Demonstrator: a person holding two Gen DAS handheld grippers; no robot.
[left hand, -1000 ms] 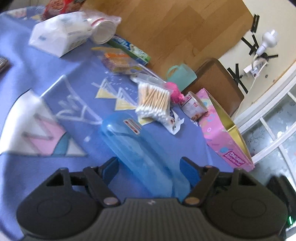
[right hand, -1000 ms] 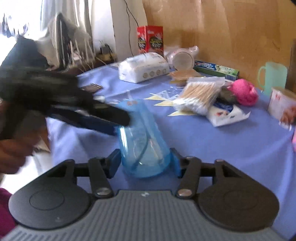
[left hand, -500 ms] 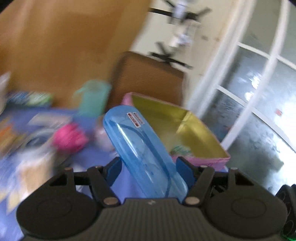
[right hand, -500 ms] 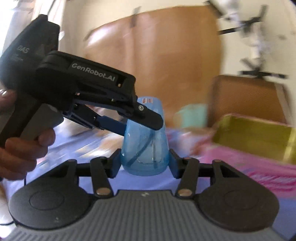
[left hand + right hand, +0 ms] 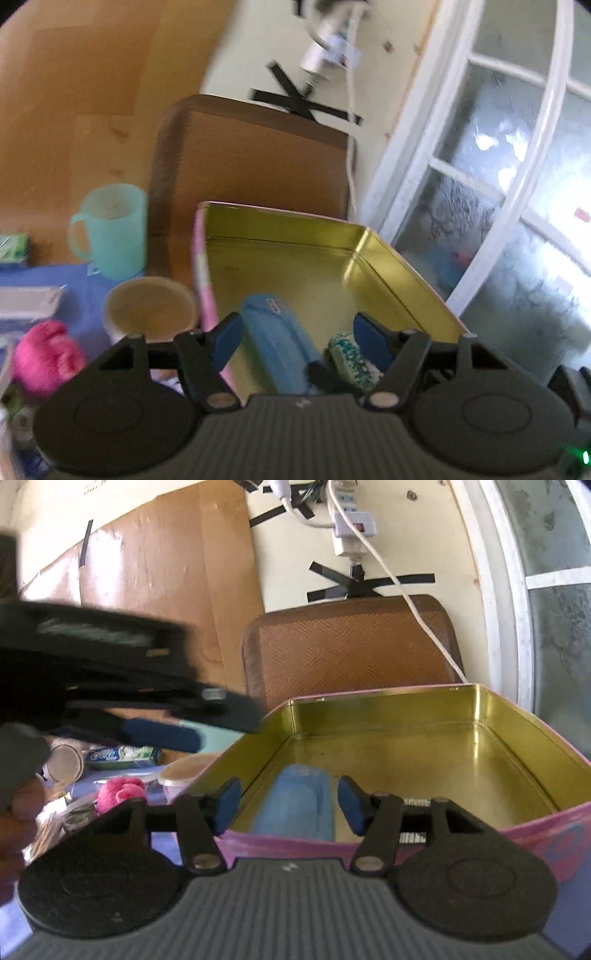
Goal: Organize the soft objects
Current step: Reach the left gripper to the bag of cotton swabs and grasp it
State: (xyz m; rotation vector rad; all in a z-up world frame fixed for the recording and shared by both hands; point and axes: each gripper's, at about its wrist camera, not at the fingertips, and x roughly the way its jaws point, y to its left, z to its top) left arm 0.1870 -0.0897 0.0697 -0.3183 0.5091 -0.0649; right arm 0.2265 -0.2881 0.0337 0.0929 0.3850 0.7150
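The blue case [image 5: 299,803] is seen lying on the gold floor of the pink tin [image 5: 517,834], touched by neither gripper. The left gripper [image 5: 297,341] and right gripper [image 5: 290,806] are released, jaws opening, above it.

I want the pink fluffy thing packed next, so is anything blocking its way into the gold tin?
Partly. The paper cup stands between the pink fluffy ball and the tin's near wall. The tin is open on top, with free floor beside the blue case.
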